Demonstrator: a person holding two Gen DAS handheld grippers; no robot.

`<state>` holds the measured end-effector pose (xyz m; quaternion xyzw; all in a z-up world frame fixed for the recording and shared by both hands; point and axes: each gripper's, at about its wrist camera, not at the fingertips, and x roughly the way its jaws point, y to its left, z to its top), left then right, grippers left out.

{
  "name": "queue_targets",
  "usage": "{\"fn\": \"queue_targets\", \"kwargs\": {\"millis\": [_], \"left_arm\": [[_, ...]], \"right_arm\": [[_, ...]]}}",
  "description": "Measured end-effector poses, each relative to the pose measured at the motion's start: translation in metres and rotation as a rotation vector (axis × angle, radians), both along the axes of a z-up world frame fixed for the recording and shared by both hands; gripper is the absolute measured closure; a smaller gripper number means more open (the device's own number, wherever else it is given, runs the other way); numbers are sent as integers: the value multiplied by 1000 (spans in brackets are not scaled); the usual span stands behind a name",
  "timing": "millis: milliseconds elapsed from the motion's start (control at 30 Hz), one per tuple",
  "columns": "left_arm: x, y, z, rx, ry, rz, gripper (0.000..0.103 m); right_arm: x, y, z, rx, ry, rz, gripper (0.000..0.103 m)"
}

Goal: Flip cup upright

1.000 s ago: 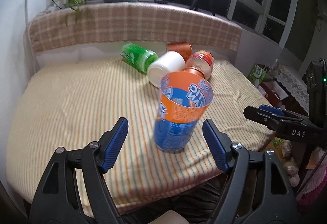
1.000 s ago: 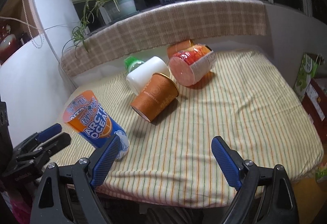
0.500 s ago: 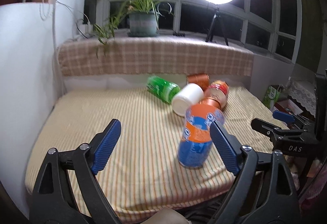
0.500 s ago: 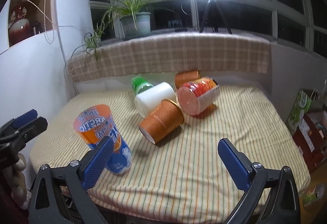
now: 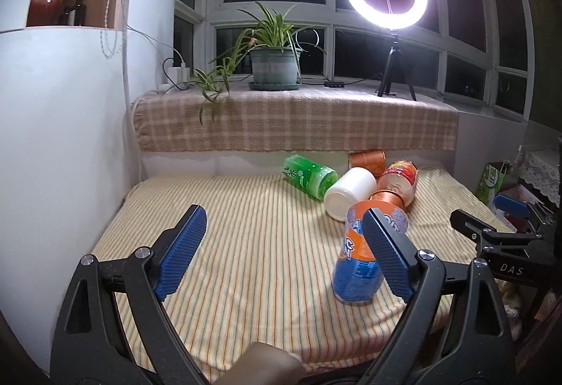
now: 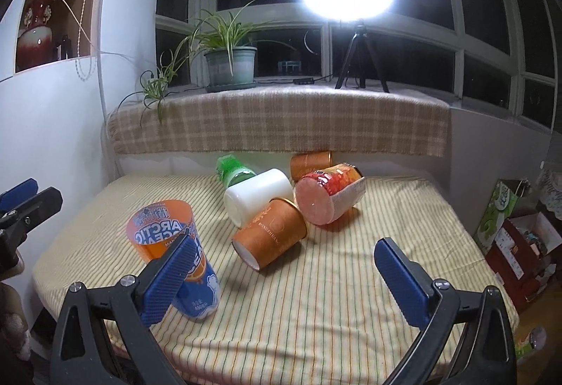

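Note:
An orange-and-blue Arctic Ocean cup [image 5: 354, 265] stands upright, mouth up, near the front edge of the striped table [image 5: 246, 227]; it also shows in the right wrist view [image 6: 175, 244]. My left gripper [image 5: 281, 251] is open and empty, back from the cup, with its right finger [image 5: 386, 258] overlapping it in view. My right gripper [image 6: 281, 279] is open and empty over the table's front. Each gripper's tip shows at the edge of the other's view.
Several cups lie on their sides at the back: a green one [image 6: 233, 170], a white one [image 6: 258, 195], a brown one [image 6: 270, 237], a red-and-white one [image 6: 328, 197], another brown one [image 6: 311, 162]. A checkered ledge [image 5: 295, 125] with a plant and ring light stands behind.
Both grippers have drawn back and tilted up, away from the table. The Arctic Ocean cup stays standing where it was, free of both.

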<state>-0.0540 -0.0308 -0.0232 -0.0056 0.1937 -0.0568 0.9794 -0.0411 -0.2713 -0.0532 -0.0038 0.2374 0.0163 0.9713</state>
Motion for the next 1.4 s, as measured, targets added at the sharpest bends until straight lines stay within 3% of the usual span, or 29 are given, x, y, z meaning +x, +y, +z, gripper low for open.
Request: {"fn": "queue_targets", "kwargs": {"millis": [133, 167, 200, 1400], "left_arm": [[-2, 1, 0, 1, 1, 2, 9], [-3, 2, 0, 0, -2, 2, 0], [-5, 3, 1, -1, -9, 5, 0], [-13, 2, 7, 0, -24, 22, 0]], "right_arm": [[-5, 1, 5, -21, -32, -30, 0], [-6, 1, 7, -28, -42, -37, 0], [-7, 2, 8, -33, -49, -42, 0], [-14, 1, 15, -35, -86, -57, 0]]}}
